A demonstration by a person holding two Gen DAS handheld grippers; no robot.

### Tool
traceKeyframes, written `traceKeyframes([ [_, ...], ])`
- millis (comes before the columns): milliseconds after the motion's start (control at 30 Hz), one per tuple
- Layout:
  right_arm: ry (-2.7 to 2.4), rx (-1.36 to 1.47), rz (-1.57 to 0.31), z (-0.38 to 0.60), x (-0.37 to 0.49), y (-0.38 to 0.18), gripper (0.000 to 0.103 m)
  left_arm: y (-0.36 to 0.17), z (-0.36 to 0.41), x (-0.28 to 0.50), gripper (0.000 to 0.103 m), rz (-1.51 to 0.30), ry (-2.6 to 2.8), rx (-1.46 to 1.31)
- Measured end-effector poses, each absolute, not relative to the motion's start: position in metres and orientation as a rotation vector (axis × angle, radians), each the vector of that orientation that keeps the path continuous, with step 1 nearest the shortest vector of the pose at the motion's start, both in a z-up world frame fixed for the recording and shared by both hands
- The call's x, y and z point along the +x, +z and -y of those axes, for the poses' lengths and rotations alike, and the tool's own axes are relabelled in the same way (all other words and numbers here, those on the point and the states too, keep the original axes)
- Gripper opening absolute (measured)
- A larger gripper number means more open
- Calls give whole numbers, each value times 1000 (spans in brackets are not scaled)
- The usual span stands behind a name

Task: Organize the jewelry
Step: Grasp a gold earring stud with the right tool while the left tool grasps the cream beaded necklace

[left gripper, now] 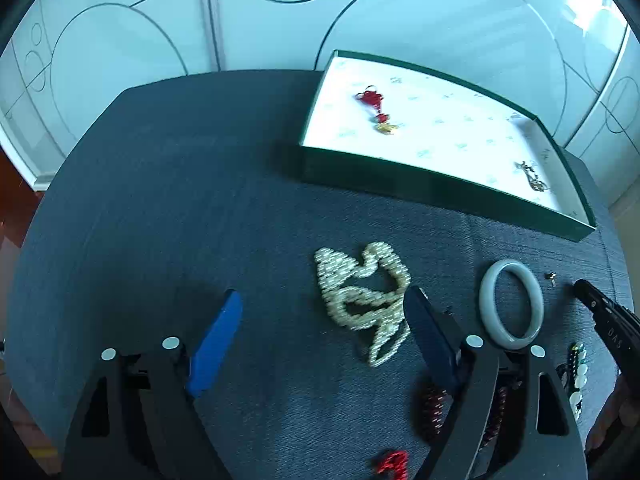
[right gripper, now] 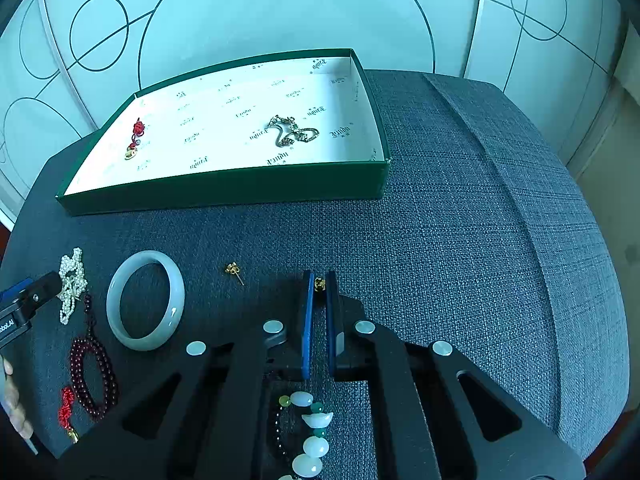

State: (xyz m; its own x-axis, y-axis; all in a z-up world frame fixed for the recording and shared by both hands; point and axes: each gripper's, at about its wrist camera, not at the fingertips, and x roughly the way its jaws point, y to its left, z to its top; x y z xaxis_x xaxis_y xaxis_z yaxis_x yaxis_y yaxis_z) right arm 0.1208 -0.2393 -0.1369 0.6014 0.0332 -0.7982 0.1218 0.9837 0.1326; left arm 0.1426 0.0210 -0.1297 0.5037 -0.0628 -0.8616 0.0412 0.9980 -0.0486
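Observation:
My right gripper (right gripper: pixel 319 278) is shut on a small gold earring (right gripper: pixel 319 283), pinched between its blue pads just above the grey cloth. A second gold earring (right gripper: pixel 234 270) lies loose to its left. My left gripper (left gripper: pixel 324 296) stands open over a heap of pearl necklace (left gripper: pixel 362 300), whose right side touches the right finger; nothing is gripped. A pale jade bangle (right gripper: pixel 176 300) lies flat between the two grippers. The green box (right gripper: pixel 224 188) with white lining holds a red knot charm (right gripper: pixel 136 136) and a crystal bracelet (right gripper: pixel 294 132).
A dark red bead bracelet (right gripper: pixel 76 364) with a red tassel (right gripper: pixel 66 406) lies at the near left. A bracelet of white and green stones (right gripper: pixel 312 428) lies under the right gripper's body. The cloth drops off at a seam on the right (right gripper: pixel 520 200).

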Motion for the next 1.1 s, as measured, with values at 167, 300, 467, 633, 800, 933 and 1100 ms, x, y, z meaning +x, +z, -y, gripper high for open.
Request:
traceKeyframes([
  [167,-42,188,-927,239,120,-137,5,-134,-11,148,83,-1045,-86,-13],
  [300,-31,187,-927,237,118,-136,5,-141,-5,159,83,-1056,-82,4],
  [467,-24,191,-929,236,118,-136,5,-146,1,157,85,-1057,-90,42],
  [633,-25,204,-926,238,117,-135,5,-144,-3,150,57,-1040,-64,74],
  [800,-24,209,-923,238,116,-133,5,-141,-9,153,32,-1025,-40,87],
  [933,-27,213,-922,239,115,-133,5,-138,-13,151,22,-1017,-71,75],
  [1100,-24,217,-916,239,114,-131,5,-133,-15,148,21,-1006,-73,69],
])
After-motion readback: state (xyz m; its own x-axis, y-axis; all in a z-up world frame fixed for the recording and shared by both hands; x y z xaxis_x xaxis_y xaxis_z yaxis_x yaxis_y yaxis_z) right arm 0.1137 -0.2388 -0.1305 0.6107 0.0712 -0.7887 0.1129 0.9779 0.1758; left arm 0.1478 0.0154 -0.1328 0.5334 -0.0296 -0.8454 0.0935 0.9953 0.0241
